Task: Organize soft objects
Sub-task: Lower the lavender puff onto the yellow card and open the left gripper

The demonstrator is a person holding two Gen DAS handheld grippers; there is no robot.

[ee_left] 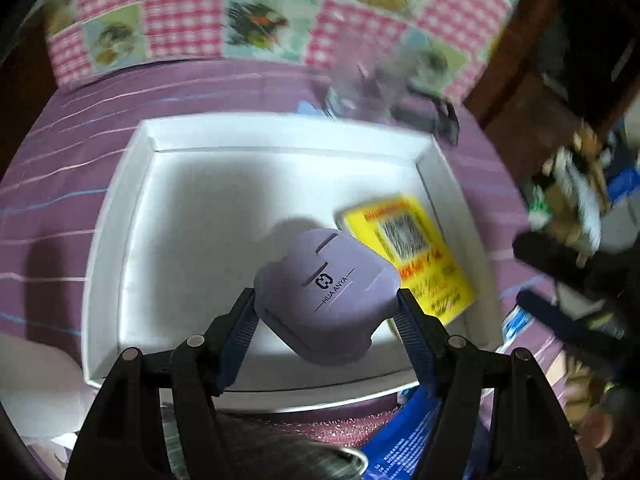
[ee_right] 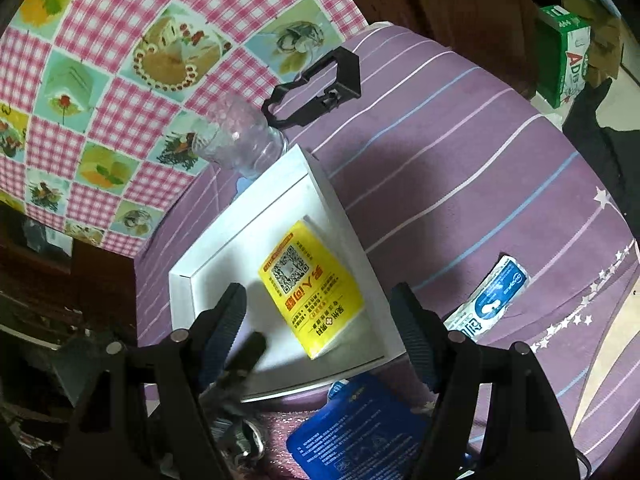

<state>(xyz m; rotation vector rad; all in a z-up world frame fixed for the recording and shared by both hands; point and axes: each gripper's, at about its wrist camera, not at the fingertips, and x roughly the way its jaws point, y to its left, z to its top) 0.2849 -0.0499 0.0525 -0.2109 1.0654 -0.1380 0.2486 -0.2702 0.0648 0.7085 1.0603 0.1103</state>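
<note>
My left gripper (ee_left: 326,296) is shut on a soft lilac case (ee_left: 328,280) printed "HUA ANYA", with a pad pressing each side. The case hangs over the near part of a shallow white box (ee_left: 120,216) that lies on a purple striped cloth. Inside the box a yellow packet with a QR code (ee_left: 416,248) lies at the right. In the right wrist view my right gripper (ee_right: 320,316) stands open above the white box (ee_right: 320,184), the yellow packet (ee_right: 312,288) lying below and beyond its fingers. Nothing is between the right pads.
A clear plastic bottle (ee_right: 240,136) and a black plastic clip frame (ee_right: 320,84) lie behind the box. A blue packet (ee_right: 360,428) and a white and blue sachet (ee_right: 492,300) lie on the cloth nearby. A chequered pink cloth (ee_right: 100,60) covers the back.
</note>
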